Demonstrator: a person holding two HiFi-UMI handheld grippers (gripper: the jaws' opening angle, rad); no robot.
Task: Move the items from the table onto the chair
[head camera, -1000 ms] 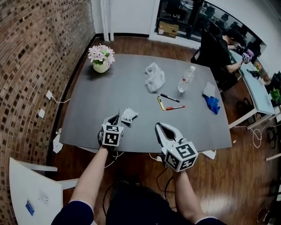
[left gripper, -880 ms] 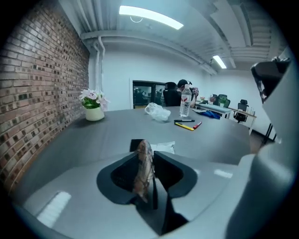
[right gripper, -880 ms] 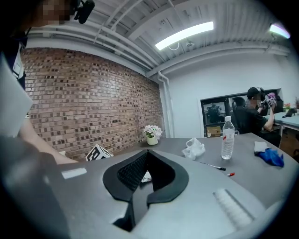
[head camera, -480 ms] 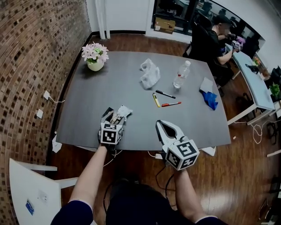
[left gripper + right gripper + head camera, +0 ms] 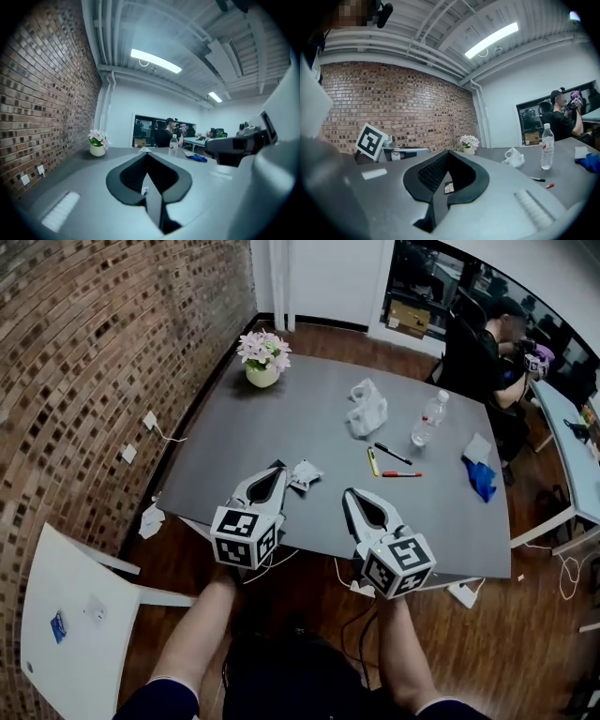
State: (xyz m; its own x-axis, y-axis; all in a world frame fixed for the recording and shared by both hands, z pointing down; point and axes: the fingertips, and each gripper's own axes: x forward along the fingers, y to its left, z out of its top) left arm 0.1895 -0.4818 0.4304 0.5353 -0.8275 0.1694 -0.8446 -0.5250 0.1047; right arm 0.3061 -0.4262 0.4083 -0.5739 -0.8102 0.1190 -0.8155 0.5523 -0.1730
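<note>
My left gripper point(image 5: 279, 468) hangs above the near edge of the grey table point(image 5: 234, 427). Its jaws have just been closing and are now shut on a crumpled white packet point(image 5: 306, 474), which sticks out to the right of the tips. In the left gripper view a white scrap, the packet point(image 5: 146, 150), shows right at the closed left gripper point(image 5: 147, 153). My right gripper point(image 5: 352, 493) is shut and empty beside it; the right gripper point(image 5: 449, 153) shows meeting tips. The white chair point(image 5: 75, 615) stands at lower left. A plastic bag point(image 5: 367, 409), bottle point(image 5: 428, 418) and pens point(image 5: 389, 457) lie farther back.
A flower pot point(image 5: 263, 360) stands at the table's far left corner. A blue cloth point(image 5: 481, 480) and white tissue point(image 5: 476, 447) lie at its right edge. A brick wall point(image 5: 84, 381) runs along the left. A seated person point(image 5: 487, 348) is behind the table. Cables lie on the floor.
The left gripper opened around the packet, then shut and rose from the table. The right gripper lifted slightly. The head view swung left, showing more of the chair.
</note>
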